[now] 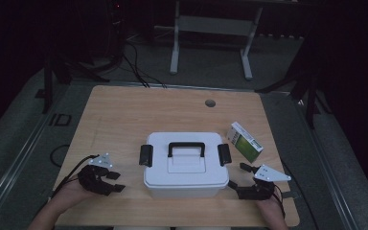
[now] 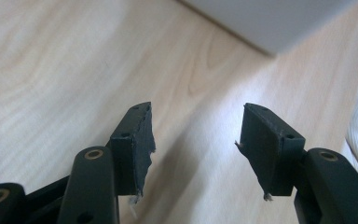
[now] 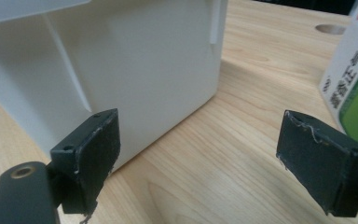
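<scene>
Both grippers stood open and empty: the left gripper (image 1: 111,175) had its jaws about half apart over bare wood, nothing between the torn rubber pads (image 2: 145,148), while the right gripper (image 1: 237,178) gaped wide, its pads (image 3: 100,148) clear of everything. The white storage box (image 1: 184,164) sat between the two hands near the front of the table (image 1: 124,110), its long axis running left to right across the person's view, so each short end faced one gripper. The right one was the nearer, down at the box's front right corner, almost beside the wall; the left one hung off to the side, well apart from the left end. In the right gripper view the plain wall (image 3: 135,70) rose smooth and matt, moulded plastic with a thin rib down it, just beyond the left-hand pad. On top, a black carry handle (image 1: 186,148) lay flat in a recess of the lid, and a black latch sat at each short end, left latch (image 1: 146,155) and right latch (image 1: 224,154). My guess was those latches came next, one per hand. A small green and white carton (image 1: 245,141) lay tilted just past the box's right end, glossy card with printed characters, close to the right gripper's outer pad. The tabletop was pale wood grain, with a round cable hole (image 1: 210,103) toward the far edge
</scene>
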### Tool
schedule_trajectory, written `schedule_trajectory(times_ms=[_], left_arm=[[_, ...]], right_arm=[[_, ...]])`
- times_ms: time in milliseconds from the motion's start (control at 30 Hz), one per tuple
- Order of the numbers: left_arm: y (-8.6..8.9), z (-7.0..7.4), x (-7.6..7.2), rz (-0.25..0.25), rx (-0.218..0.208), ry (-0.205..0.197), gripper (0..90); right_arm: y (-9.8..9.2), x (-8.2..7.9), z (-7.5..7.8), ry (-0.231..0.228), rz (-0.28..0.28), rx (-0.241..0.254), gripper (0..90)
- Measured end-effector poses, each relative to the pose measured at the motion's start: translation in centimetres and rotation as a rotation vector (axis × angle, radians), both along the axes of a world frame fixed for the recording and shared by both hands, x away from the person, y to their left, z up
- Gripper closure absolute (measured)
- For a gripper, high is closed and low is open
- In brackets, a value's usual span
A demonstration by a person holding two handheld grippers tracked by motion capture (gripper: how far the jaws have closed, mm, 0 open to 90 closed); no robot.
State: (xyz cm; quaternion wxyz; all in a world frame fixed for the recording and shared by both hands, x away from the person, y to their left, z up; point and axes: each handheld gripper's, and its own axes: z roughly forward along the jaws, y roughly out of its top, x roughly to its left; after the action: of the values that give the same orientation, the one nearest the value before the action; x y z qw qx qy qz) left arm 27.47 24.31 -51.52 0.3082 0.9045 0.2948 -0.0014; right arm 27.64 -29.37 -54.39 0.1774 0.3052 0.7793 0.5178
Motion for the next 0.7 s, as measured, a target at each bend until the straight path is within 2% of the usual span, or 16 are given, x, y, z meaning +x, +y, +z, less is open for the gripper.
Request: schedule_trajectory(times_ms=[33, 200, 367, 500, 600, 700], left_arm=[[0.1, 0.1, 0.0, 0.002, 0.016, -0.006, 44.2], [0.5, 0.7, 0.0, -0.014, 0.069, 0.014, 44.2], [0.6, 0.8, -0.1, -0.049, 0.137, 0.089, 44.1], [0.9, 0.6, -0.1, -0.046, 0.200, 0.130, 40.7], [1.4, 0.7, -0.1, -0.031, 0.222, 0.148, 36.9], [2.0, 0.9, 0.1, -0.017, 0.224, 0.162, 35.7]], right_arm=[[0.0, -0.1, 0.0, 0.001, 0.000, -0.005, 13.1], [-0.2, -0.3, -0.3, 0.002, 0.006, -0.022, 13.1], [-0.5, -0.6, -0.3, 0.013, 0.016, -0.019, 13.0], [-0.9, -0.7, -0.3, 0.014, 0.015, -0.008, 13.0], [-1.2, -0.9, -0.3, 0.018, 0.017, 0.001, 13.0], [-1.4, -0.9, -0.2, 0.015, 0.018, 0.023, 13.0]])
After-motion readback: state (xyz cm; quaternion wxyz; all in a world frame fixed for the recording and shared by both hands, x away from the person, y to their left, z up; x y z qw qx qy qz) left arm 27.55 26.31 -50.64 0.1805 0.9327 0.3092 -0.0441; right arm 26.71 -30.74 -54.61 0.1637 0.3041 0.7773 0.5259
